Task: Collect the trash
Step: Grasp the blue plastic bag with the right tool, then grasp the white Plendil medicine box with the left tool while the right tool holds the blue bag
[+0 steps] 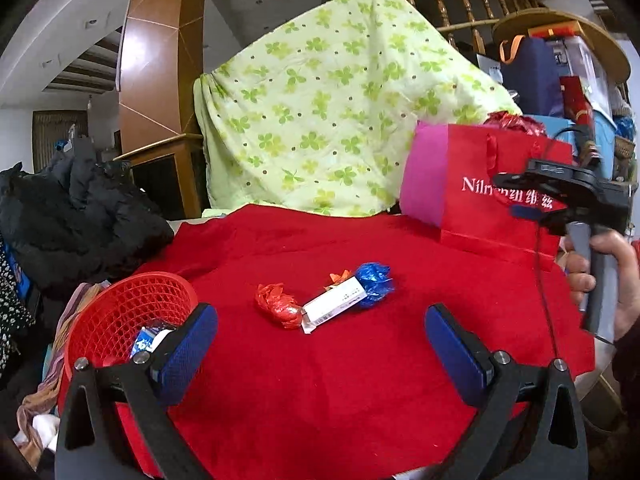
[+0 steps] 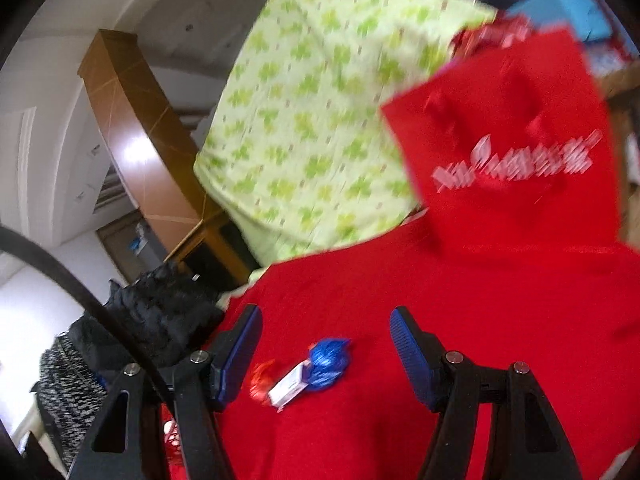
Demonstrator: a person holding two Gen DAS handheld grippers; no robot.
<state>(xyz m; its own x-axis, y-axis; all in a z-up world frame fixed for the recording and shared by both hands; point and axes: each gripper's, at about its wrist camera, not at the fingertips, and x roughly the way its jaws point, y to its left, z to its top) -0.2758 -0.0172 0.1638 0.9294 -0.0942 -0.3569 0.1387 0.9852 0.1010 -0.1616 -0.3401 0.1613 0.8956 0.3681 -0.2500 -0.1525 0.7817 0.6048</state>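
A cluttered room, a red cloth (image 1: pixel 360 380) over the surface, a clover-print sheet (image 1: pixel 320 120) and a red gift bag (image 1: pixel 500 200) behind: I hold my left gripper (image 1: pixel 320 344) and right gripper (image 2: pixel 324 356) with jaws spread, both empty. The red mesh basket (image 1: pixel 120 304) at the cloth's left edge already holds at least one wrapper. Mid-cloth, a red wad (image 1: pixel 278 306), a white carton (image 1: pixel 334 305) and a blue wad (image 1: pixel 374 280) lie bunched together, so by my reckoning the collecting is partly done.
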